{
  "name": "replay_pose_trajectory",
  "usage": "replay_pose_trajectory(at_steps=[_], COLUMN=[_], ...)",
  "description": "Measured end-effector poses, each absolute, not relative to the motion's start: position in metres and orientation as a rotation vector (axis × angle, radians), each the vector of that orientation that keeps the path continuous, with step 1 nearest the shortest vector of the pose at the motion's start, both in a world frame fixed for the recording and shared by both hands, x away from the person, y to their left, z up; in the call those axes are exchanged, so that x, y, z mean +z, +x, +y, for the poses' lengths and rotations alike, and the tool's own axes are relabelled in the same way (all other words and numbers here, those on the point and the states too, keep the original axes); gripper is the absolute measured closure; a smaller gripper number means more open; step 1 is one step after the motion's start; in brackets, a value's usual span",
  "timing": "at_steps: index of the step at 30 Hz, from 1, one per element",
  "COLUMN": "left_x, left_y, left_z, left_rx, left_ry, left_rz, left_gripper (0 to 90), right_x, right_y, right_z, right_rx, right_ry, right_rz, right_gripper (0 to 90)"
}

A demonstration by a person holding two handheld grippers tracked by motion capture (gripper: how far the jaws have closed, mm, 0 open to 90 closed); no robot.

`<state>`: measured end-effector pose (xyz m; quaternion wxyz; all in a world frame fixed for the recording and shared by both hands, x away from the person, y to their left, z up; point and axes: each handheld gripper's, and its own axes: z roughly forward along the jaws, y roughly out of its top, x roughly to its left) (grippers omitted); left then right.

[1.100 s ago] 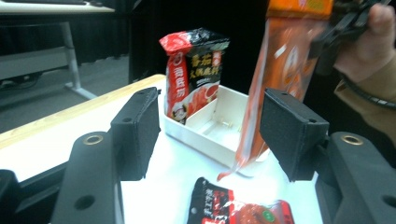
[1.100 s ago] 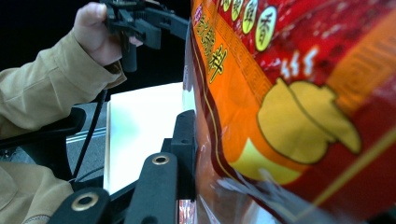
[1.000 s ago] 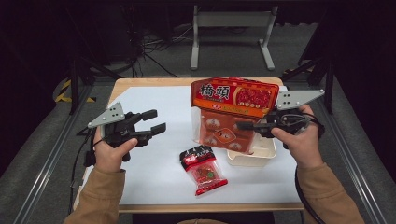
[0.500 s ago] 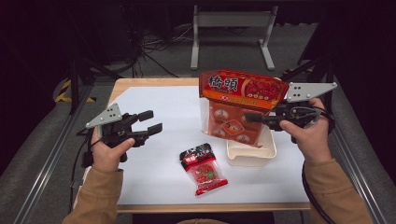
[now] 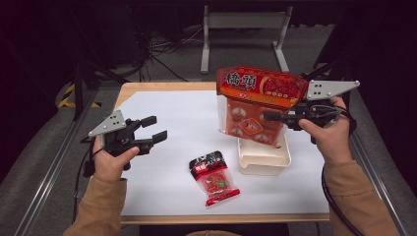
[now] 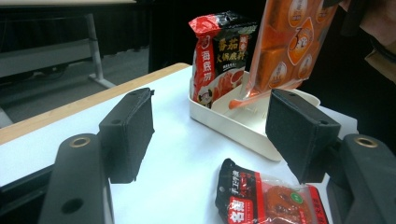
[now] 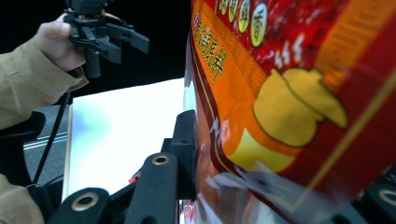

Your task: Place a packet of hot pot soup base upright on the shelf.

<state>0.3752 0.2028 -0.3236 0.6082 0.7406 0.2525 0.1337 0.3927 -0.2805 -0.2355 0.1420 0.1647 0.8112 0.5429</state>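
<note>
The counter [image 5: 162,128] carries a white sheet and lies below both of your hand-held grippers. The largest item is the orange and red bag [image 5: 258,105]: your right hand-held gripper [image 5: 269,117] pinches it by its side, jaws pressed on the film, and holds it upright in the air with its bottom edge hanging over the white tray [image 5: 263,160]. In the right gripper view the bag [image 7: 289,107] sits directly against the inner face of the near jaw. In the left gripper view its lower corner [image 6: 285,51] hangs just inside the tray.

The tray stands on the counter directly beneath your right hand-held gripper and well apart from your left one. In the left gripper view, the tray [image 6: 243,130] holds a red and black packet [image 6: 219,60] that stands upright against its far wall, just beside the hanging bag.

Your left hand-held gripper [image 5: 152,129] hovers above the counter with its jaws spread, and they have just been opening further. Nothing lies between them.

The small red pouch [image 5: 214,177] lies flat on the counter, between your two hand-held grippers and nearer to you than either. In the left gripper view the pouch [image 6: 268,198] lies just below and ahead of the jaw on the right of that view, touching nothing else.
</note>
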Motion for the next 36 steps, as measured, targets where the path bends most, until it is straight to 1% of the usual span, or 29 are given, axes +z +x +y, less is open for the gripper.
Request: replay_pose_trajectory(at_steps=[13, 25, 36], left_x=[-0.329, -0.332, -0.333], left_y=[0.379, 0.381, 0.382], left_z=[0.207, 0.208, 0.207], left_rx=[0.298, 0.310, 0.319], left_ry=[1.703, 1.721, 1.742], left_rz=[0.617, 0.630, 0.637], left_gripper=[32.7, 32.5, 32.1], right_x=[-0.239, -0.257, -0.275], right_y=[0.403, 0.409, 0.405], right_z=[-0.296, -0.308, -0.313], right_rx=[1.542, 1.521, 1.522], right_ry=[0.524, 0.613, 0.707], right_rz=[2.278, 2.228, 2.184], right_gripper=[70.2, 70.2, 70.2])
